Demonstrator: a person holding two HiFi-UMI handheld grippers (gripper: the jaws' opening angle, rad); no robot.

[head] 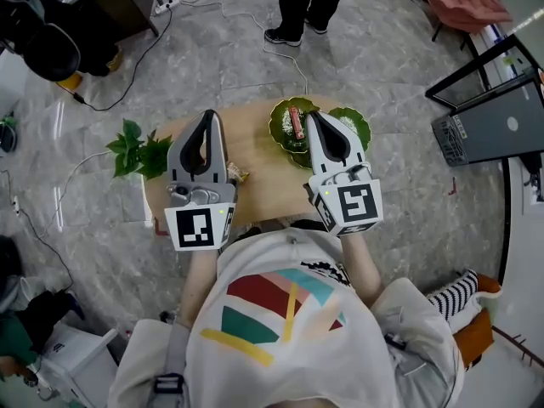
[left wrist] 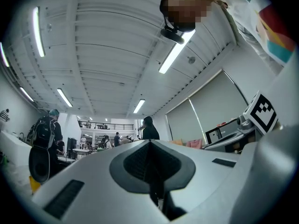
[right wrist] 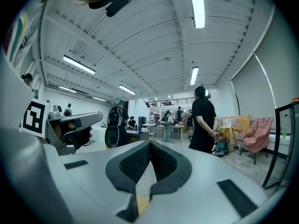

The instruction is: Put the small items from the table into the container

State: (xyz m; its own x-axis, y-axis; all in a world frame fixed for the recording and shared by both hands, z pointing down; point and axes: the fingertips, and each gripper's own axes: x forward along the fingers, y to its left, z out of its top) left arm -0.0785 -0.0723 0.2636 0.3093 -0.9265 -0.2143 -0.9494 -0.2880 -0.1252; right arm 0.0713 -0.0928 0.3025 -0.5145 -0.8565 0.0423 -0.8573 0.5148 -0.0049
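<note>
Plainly, the right gripper [right wrist: 150, 144] is closed on nothing. Its own view shows the two dark pads meeting at the tips with only open room beyond them. It is held about level and well above the tabletop. The left gripper [left wrist: 150, 143] is closed as well, with no item visible between its jaws, and it too points out into the room rather than down.

In the head view the right gripper overlaps the green leaf-shaped dish [head: 279, 122], which serves as the container. A red-brown bar [head: 295, 124] already lies in the dish. On the small wooden table [head: 263, 164], just beside the left gripper's body, sits one small crinkled wrapper [head: 237, 175]. It looks like the piece left to move. A leafy sprig [head: 136, 150] pokes out at the table's left edge, and a person in black [head: 302, 2] stands on the marble floor beyond.

The step now, as I judge it, is fetching that wrapper:
- Tip the nearer gripper down toward the table and open its jaws before descending.
- Bring one pad to each side of the wrapper.
- Close on the wrapper's bulk, not on a loose foil end, which could slip.
- Lift it clear of the table and carry it over the dish.
- Release it low, beside the bar, so it does not bounce off the shallow rim.
</note>
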